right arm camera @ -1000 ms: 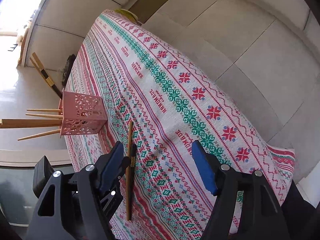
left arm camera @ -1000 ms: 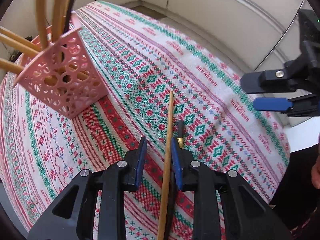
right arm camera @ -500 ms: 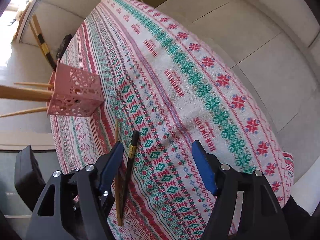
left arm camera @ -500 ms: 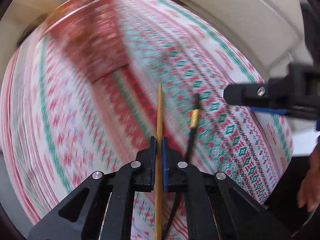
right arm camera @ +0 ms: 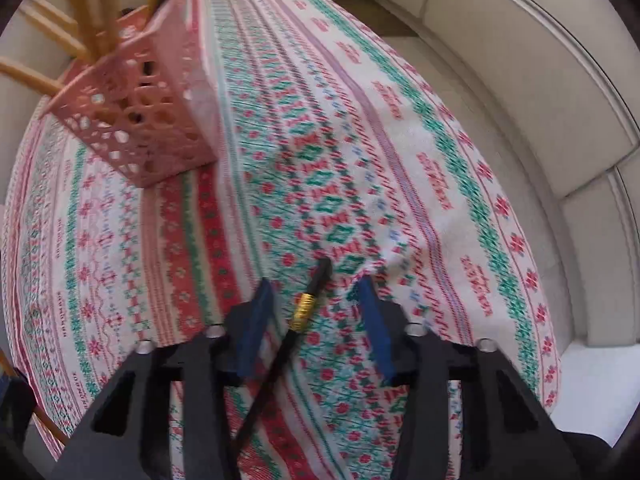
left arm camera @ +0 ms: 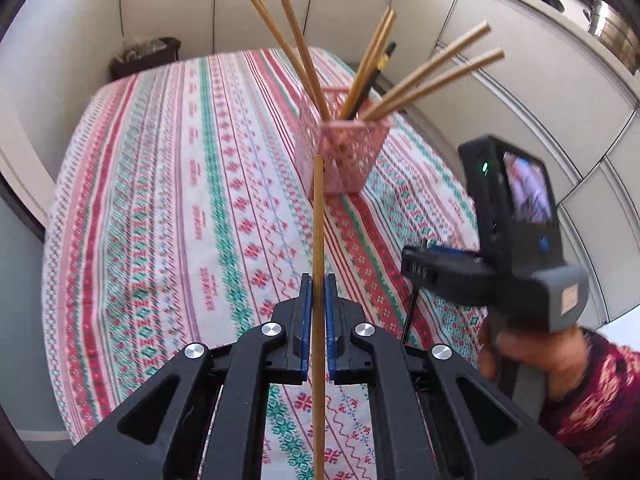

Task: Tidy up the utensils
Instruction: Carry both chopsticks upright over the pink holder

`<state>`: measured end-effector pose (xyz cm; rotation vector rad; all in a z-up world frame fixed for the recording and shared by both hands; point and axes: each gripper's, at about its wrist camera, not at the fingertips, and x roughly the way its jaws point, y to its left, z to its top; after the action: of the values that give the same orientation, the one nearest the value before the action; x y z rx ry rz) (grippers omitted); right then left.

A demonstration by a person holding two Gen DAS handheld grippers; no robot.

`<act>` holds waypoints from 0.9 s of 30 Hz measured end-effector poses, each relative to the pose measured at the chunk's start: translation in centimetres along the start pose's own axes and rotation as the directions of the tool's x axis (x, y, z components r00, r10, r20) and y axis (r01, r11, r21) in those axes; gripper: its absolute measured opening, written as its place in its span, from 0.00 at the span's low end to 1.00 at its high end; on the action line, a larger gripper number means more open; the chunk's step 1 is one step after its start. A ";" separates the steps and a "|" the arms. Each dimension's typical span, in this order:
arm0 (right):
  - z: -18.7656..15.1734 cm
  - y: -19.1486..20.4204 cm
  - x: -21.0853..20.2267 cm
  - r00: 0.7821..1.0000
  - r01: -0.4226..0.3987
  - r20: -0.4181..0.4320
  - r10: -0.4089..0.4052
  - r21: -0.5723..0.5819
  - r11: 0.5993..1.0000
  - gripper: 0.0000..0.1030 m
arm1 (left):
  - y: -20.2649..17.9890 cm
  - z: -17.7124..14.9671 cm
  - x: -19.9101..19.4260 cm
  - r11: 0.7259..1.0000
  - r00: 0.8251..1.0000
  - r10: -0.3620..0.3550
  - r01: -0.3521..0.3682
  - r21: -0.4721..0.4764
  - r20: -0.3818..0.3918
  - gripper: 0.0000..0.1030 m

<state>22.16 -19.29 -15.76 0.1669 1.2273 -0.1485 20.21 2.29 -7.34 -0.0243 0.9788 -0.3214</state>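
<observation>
My left gripper (left arm camera: 316, 292) is shut on a wooden chopstick (left arm camera: 318, 216) and holds it above the patterned tablecloth (left arm camera: 180, 200), with its tip toward the pink lattice holder (left arm camera: 348, 156). Several chopsticks stand in that holder. My right gripper (right arm camera: 314, 284) points down at the cloth, its jaws closing around a black chopstick with a gold band (right arm camera: 304, 312). That chopstick lies between the blue pads (right arm camera: 256, 332), which do not touch it. In the left wrist view the right gripper (left arm camera: 420, 266) hangs at the right over the black chopstick (left arm camera: 410, 312), held by a person's hand (left arm camera: 516, 356).
The pink holder (right arm camera: 148, 120) stands at the upper left of the right wrist view. A dark bin (left arm camera: 146, 56) sits beyond the table's far end. White cabinet panels (right arm camera: 520, 100) run along the right of the table, and a metal pot (left arm camera: 612, 36) stands above them.
My left gripper shut on the wooden chopstick, lifted it off the cloth and swung toward the holder. My right gripper moved over the black chopstick and its jaws narrowed.
</observation>
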 end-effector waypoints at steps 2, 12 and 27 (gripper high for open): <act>-0.1 -0.7 0.1 0.990 -0.142 -0.019 0.143 0.031 0.989 0.08 | 0.6 0.3 -1.2 1.000 0.999 -0.014 0.015 -0.020 0.035 0.05; -2.8 -4.4 -8.5 0.885 -0.368 0.281 0.372 -0.068 0.927 0.07 | 1.3 0.7 -7.2 0.994 0.968 -0.069 0.086 -0.060 0.240 0.05; -1.4 -7.8 -24.8 0.649 -0.466 0.571 0.503 -0.224 0.856 0.07 | -1.5 2.8 -13.0 0.997 0.892 -0.043 0.070 -0.043 0.451 0.05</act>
<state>11.07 -26.05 6.83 0.3647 0.4903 0.2952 15.44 4.18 5.06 -0.1736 0.5251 -0.3224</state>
